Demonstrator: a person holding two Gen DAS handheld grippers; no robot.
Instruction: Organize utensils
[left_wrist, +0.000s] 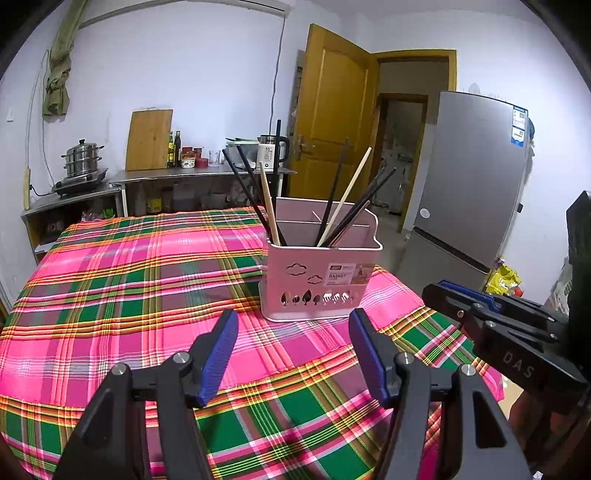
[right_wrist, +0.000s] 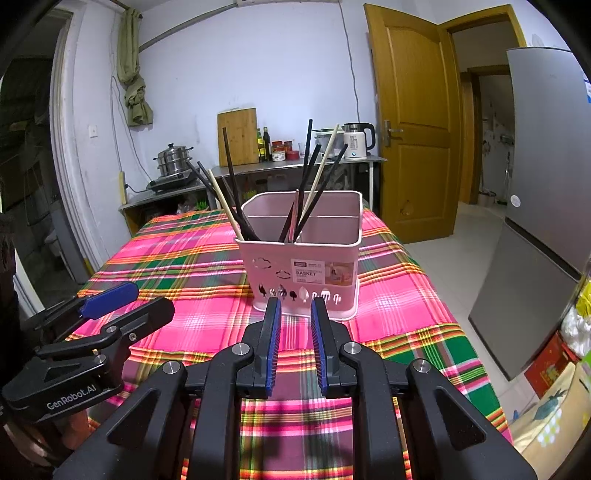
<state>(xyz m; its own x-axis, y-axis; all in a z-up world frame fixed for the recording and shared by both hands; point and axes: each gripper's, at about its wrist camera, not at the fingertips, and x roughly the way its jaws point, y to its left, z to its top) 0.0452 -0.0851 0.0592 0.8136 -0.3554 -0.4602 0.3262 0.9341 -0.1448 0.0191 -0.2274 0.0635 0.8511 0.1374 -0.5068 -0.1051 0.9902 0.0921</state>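
Note:
A pink utensil basket (left_wrist: 317, 273) (right_wrist: 303, 266) with inner dividers stands on the plaid tablecloth (left_wrist: 129, 280) (right_wrist: 192, 266). Several black chopsticks (left_wrist: 332, 192) (right_wrist: 231, 173) and two light wooden chopsticks (left_wrist: 269, 206) (right_wrist: 225, 201) lean in its front compartments. My left gripper (left_wrist: 293, 332) hovers just in front of the basket, open wide and holding nothing; in the right wrist view the left gripper (right_wrist: 136, 301) shows at the left. My right gripper (right_wrist: 295, 314) sits close before the basket, its blue pads a narrow gap apart with nothing between them; the left wrist view catches the right gripper (left_wrist: 443, 295) at the right.
A grey fridge (left_wrist: 476, 177) (right_wrist: 546, 177) stands right of the table, beside an open wooden door (left_wrist: 332, 118) (right_wrist: 410, 122). Behind the table a steel counter (left_wrist: 199, 171) carries a kettle (right_wrist: 356, 140), bottles, jars, a cutting board (right_wrist: 238, 136) and a steamer pot (left_wrist: 82, 158).

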